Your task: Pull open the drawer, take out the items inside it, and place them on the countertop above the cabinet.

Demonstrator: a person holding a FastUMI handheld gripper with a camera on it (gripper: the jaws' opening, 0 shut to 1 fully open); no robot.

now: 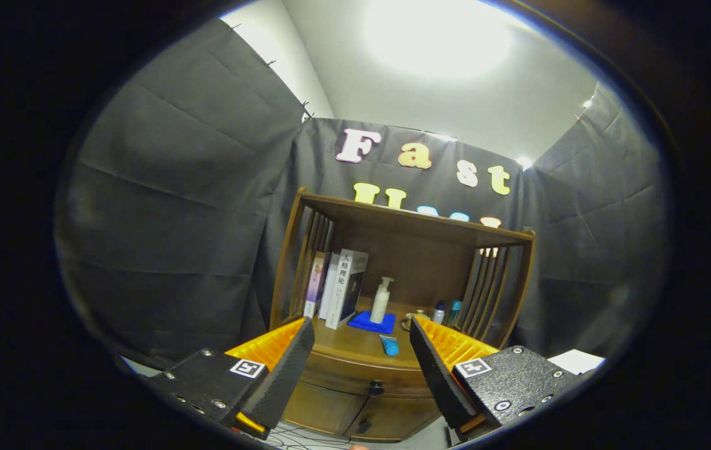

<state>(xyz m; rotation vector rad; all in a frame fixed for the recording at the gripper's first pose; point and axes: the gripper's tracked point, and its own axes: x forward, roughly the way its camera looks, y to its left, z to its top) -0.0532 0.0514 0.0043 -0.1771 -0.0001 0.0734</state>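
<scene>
Gripper held level before the cabinet, fingers spread wide apart, nothing between them.

Just beyond the fingertips sits the closed drawer, its dark knob centred under the curved front edge of the worktop; two lower doors sit beneath it. On the worktop, a blue tube lies near the front edge. Further back, a pump bottle stands on a blue cloth, books lean at the left side, and small bottles stand towards the back right corner.
</scene>
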